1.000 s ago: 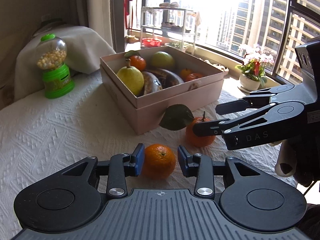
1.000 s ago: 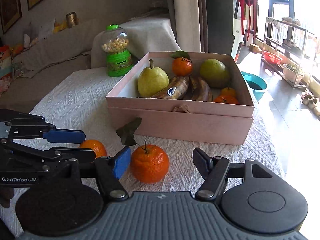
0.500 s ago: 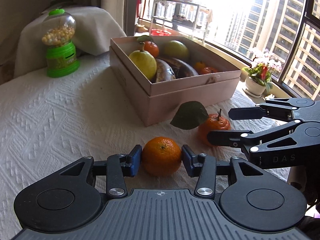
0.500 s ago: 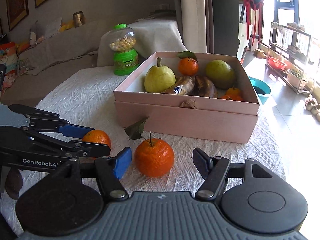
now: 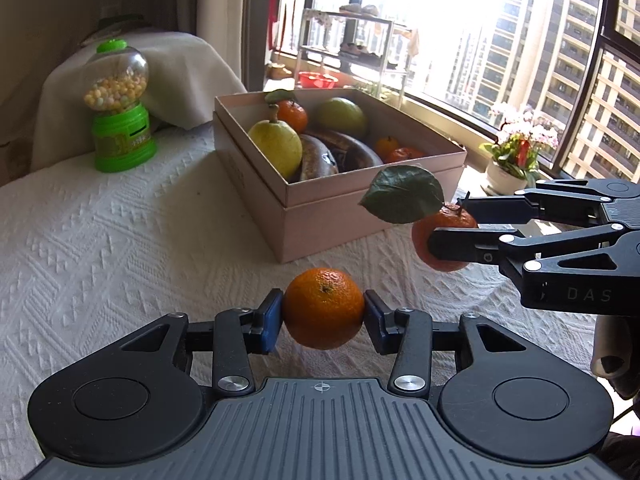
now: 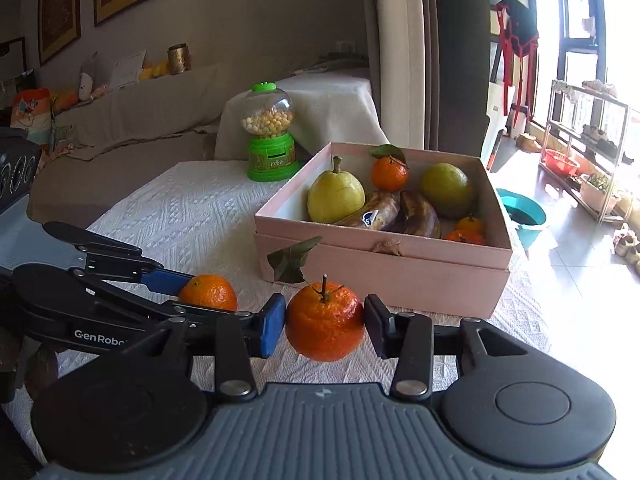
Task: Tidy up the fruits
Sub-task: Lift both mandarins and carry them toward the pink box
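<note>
Home living room, sofa (image 6: 132,128), framed pictures (image 6: 60,4), high-rise window (image 5: 520,40)

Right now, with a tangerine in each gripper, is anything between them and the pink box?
Nothing visible blocks either path. The left gripper holds the plain tangerine, the right gripper the leafy tangerine; only bare tablecloth lies before the pink box, though both must clear its near wall.

You have the box (image 6: 380,268) ahead on the tablecloth (image 6: 192,216), fruit inside. The candy dispenser (image 6: 268,132) stands behind its left corner. Two mandarins (image 6: 325,322) sit before it.
</note>
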`<state>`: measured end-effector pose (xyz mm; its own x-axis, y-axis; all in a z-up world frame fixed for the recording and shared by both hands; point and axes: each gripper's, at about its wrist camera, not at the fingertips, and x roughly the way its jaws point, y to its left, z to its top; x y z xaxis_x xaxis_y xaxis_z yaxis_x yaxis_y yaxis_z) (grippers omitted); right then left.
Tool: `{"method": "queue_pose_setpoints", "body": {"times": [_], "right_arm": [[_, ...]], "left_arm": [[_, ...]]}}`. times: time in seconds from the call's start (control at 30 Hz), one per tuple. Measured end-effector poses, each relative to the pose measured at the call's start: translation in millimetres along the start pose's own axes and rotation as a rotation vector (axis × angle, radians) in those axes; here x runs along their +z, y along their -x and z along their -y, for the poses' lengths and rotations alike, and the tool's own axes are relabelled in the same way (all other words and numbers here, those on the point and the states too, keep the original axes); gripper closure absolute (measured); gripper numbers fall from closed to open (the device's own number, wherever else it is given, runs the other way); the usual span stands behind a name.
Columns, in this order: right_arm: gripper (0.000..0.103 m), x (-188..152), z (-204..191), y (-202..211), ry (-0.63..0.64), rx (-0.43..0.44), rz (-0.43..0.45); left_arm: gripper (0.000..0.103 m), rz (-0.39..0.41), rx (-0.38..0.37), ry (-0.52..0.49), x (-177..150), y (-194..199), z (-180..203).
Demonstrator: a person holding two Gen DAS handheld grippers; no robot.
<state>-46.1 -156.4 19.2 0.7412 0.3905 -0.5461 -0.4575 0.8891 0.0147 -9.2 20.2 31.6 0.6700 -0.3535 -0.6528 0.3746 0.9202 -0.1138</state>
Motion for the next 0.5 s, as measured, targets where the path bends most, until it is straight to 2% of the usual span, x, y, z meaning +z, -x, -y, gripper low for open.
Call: {"method": "queue_pose_setpoints", "body": {"times": [0.17,0.27,0.4,0.5], "right_arm": [[0.060,-3,8,15,0.034,-0.051,-0.008],[0.060,-10,27,23,-0.006,-0.112,-0.018],[0.060,-25,59,21,-0.161,-0.084,-0.060],[0.060,-33,59,13,-0.181,-0.059,-0.080]], "left_arm": [[0.055,0.017,-0.023,-0.009,7,7,6],[0.055,0.020,-0.035,-0.023,9,6,11],[0.055,0.003,-0.066,-0.025,10,-3,19],[0.055,-0.016,-0.068,-0.032,8,-9,23]]}}
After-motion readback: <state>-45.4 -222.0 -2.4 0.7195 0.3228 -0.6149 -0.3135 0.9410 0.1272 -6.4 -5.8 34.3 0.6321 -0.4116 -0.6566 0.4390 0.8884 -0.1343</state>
